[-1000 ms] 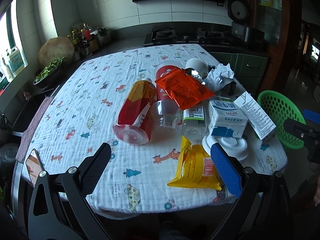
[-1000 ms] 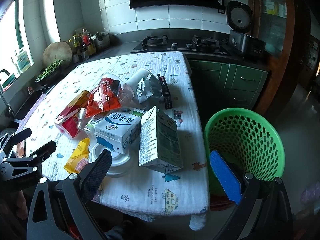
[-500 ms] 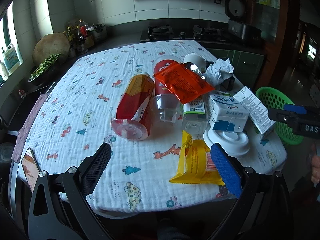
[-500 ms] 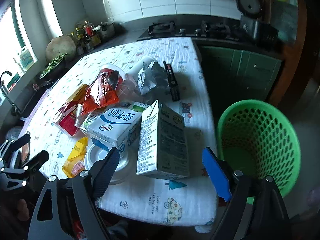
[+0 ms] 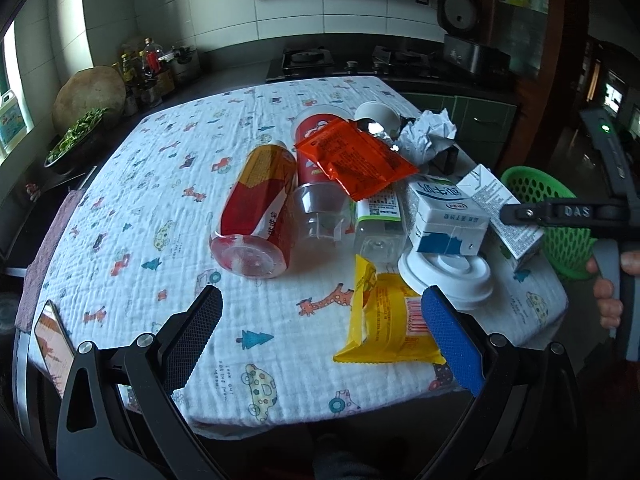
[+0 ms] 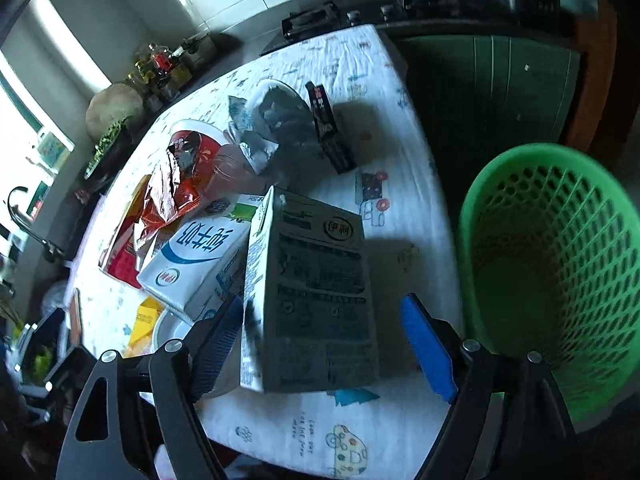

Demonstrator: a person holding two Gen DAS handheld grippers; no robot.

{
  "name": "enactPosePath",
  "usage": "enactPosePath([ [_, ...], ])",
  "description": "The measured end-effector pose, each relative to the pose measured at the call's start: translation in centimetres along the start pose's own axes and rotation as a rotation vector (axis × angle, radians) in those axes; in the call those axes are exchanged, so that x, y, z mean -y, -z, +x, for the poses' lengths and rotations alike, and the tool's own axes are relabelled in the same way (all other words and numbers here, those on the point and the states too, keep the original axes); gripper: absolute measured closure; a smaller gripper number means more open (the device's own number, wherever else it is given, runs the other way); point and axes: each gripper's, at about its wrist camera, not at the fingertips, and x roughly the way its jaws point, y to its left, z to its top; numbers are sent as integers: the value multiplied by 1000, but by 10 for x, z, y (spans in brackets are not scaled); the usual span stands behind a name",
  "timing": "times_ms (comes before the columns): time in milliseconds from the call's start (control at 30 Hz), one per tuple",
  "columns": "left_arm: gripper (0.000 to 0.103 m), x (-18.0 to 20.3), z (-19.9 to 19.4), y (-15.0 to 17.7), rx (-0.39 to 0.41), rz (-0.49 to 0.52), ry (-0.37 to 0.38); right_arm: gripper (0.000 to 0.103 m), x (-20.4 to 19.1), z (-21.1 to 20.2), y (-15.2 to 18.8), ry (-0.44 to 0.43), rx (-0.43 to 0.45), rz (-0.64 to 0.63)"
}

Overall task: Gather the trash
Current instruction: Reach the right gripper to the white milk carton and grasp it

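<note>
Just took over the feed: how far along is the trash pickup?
Done: nothing visible; the green basket looks empty. In hand: the right claw is closing around the grey carton, with a gap still showing at the blue pad. Left: milk box, red bottle, orange wrapper, yellow packet, white lid. The left claw is open and empty.

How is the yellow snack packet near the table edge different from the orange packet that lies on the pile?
The yellow snack packet lies directly on the tablecloth, close to the near edge; the orange packet rests higher, on top of the bottles in the pile. The yellow snack packet sits beside the white lid; the orange packet sits next to crumpled paper. The colours differ: yellow against orange-red. Both are flat, printed wrappers, and no gripper touches either.
</note>
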Motion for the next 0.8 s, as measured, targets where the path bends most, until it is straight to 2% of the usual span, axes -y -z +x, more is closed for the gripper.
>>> enactPosePath([
  [267,5,2,9,7,-42,9,79,25,6,21,-4,-58,-44,27],
  [400,5,5,15,11,-65,23,104,35,8,29,-2,-75,-62,38],
  [533,5,10,24,12,-88,33,125,35,4,30,-2,-38,-56,5],
  [633,5,14,31,11,-99,52,122,35,-4,30,-1,35,-51,-58],
  [800,5,21,40,8,-115,77,137,29,-11,32,-1,96,-42,-116],
])
